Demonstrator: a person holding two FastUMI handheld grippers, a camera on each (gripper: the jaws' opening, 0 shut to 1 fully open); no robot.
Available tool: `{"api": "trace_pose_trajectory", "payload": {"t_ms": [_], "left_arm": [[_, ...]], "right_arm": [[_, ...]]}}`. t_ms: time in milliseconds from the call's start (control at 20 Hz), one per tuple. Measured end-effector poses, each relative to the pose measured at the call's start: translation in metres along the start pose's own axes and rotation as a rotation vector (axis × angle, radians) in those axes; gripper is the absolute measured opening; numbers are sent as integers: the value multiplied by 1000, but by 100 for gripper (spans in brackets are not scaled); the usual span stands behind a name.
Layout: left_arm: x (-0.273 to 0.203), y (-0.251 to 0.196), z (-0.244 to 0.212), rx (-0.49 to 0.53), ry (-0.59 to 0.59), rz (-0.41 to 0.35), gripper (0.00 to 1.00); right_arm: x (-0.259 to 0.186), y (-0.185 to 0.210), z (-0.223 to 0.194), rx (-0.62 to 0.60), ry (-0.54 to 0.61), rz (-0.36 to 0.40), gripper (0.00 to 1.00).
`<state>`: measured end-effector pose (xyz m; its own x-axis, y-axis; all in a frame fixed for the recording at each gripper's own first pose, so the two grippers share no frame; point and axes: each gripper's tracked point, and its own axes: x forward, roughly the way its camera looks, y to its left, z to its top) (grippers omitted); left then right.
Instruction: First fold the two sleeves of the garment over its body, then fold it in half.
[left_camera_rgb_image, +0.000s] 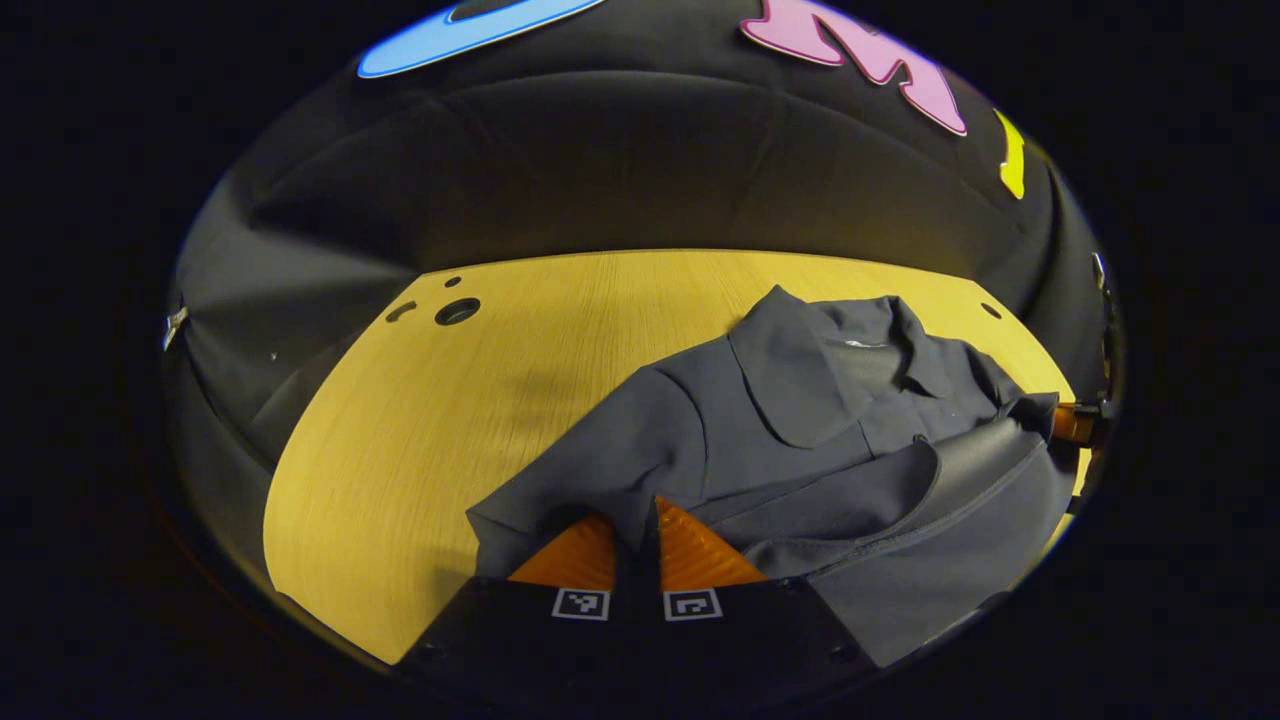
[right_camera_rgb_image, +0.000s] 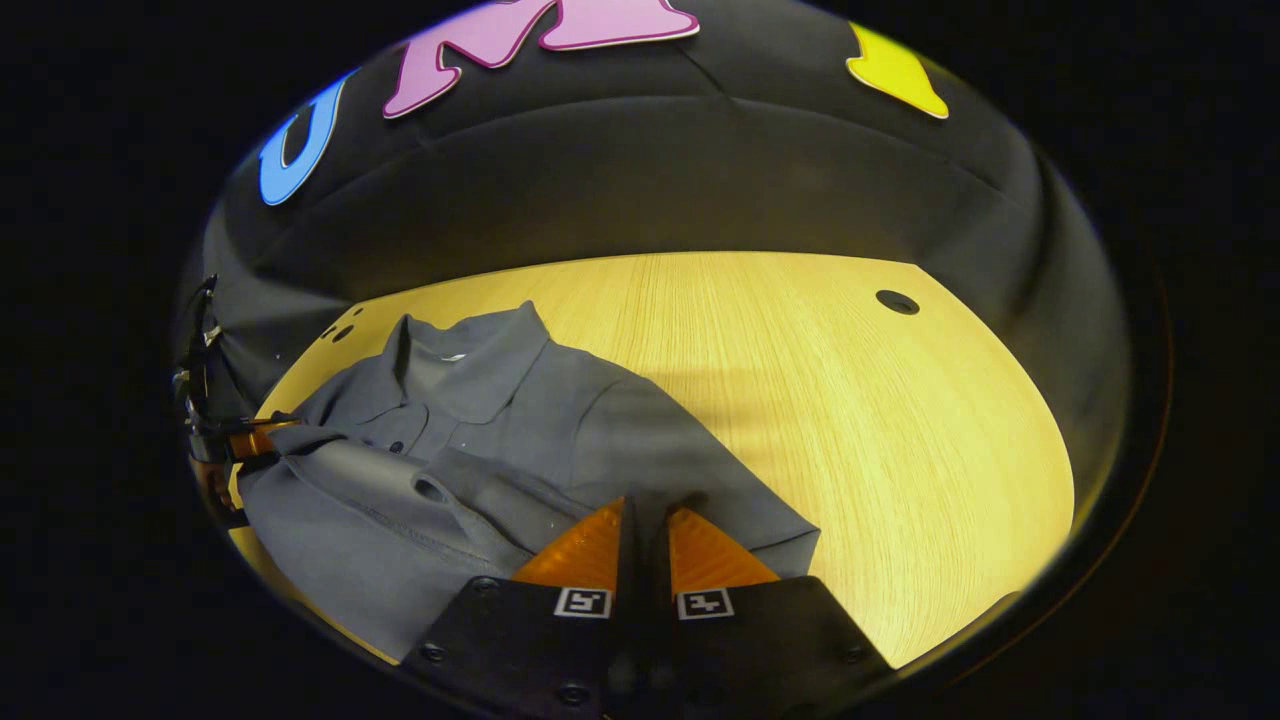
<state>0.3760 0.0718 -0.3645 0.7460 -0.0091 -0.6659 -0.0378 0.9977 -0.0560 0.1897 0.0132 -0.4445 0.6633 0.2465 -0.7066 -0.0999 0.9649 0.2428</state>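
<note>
Shirt (left_camera_rgb_image: 800, 420) sat half-folded on the wooden table (left_camera_rgb_image: 420, 480), collar at the far side.
Left gripper (left_camera_rgb_image: 637, 520) was pinched tight on one sleeve (left_camera_rgb_image: 590, 470); right gripper (right_camera_rgb_image: 645, 525) was clamped on the other sleeve (right_camera_rgb_image: 680, 460).

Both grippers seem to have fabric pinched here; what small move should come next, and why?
Probably lift both sleeve ends a little and carry them inward over the body. The left gripper and right gripper each look shut on the grey shirt, at a sleeve that lies outward on the wooden table, collar away; neither sleeve is folded over yet.
</note>
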Motion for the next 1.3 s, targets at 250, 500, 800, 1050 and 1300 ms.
{"api": "trace_pose_trajectory", "payload": {"t_ms": [250,500,800,1050,1300], "left_arm": [[0,-1,0,-8,0,5,9],[-1,1,0,88,29,63,22],[-11,11,6,217,27,182,46],[-39,9,24,244,-50,190,81],[-94,-12,54,237,-185,116,84]], "right_arm": [[-3,-13,0,-4,8,-64,39],[-13,-23,-1,127,28,-90,92],[-40,-20,-2,120,19,-86,96],[-73,-20,14,117,-31,-88,99],[-117,-9,31,126,-93,-61,99]]}}
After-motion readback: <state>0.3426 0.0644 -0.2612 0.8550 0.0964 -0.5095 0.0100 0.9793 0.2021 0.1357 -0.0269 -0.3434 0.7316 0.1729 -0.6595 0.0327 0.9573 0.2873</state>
